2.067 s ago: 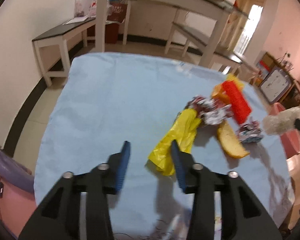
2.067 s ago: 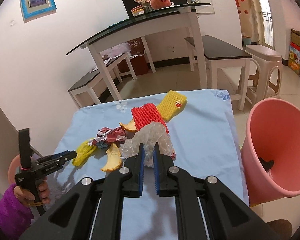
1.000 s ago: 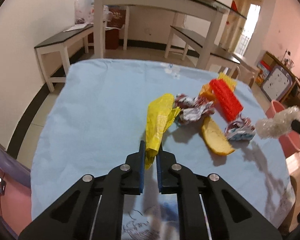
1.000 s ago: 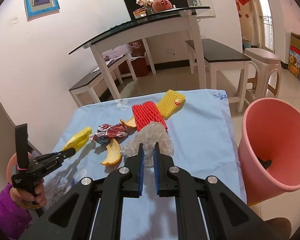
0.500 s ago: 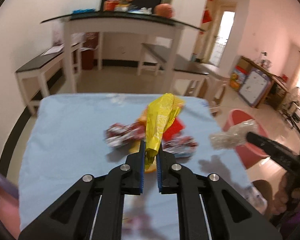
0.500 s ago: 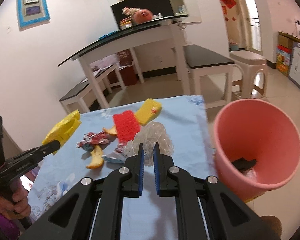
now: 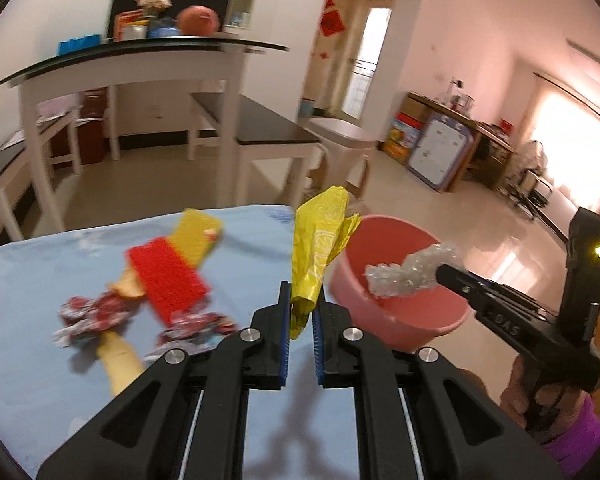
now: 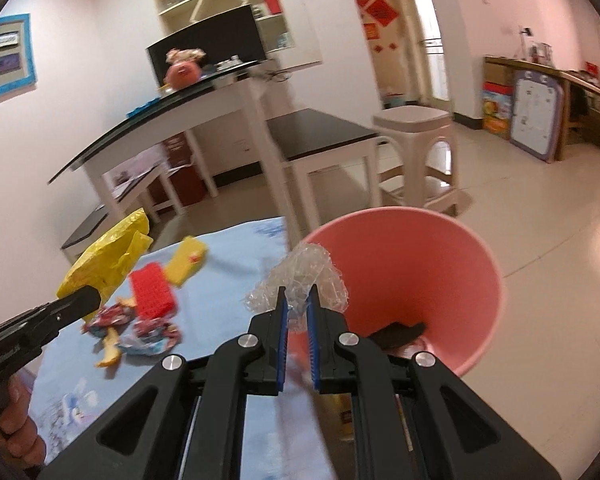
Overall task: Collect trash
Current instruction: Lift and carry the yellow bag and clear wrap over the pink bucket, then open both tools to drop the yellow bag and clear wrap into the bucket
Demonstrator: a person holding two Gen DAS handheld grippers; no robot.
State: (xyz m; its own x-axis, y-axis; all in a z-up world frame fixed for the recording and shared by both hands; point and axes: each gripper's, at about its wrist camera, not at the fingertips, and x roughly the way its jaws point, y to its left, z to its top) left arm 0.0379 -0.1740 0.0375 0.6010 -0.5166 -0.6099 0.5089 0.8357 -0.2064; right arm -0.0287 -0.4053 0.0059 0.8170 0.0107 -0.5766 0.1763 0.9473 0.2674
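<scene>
Your right tongs (image 8: 296, 306) are clamped on the bubble wrap (image 8: 300, 280), which hangs at the near rim of the pink bin (image 8: 452, 264), partly over its mouth. Your left tongs (image 7: 302, 304) are pinched on the yellow bag (image 7: 320, 248), held in the air above the bench (image 7: 40, 380) edge, just beside the bin.

To finish this step well, carry the wrap further over the bin's middle before you let go; light film like this probably drifts or clings to the pads, so open wide and give it a moment to fall. Bring the bag in from its own side so the two tongs don't meet over the opening, and drop it only once most of it hangs inside the rim, since its long tail could catch on the edge and slide out.

The red net (image 7: 168, 280), yellow net (image 7: 196, 232), foil wrappers (image 7: 92, 316) and peel (image 7: 120, 356) lie on the bench, waiting for later trips.
</scene>
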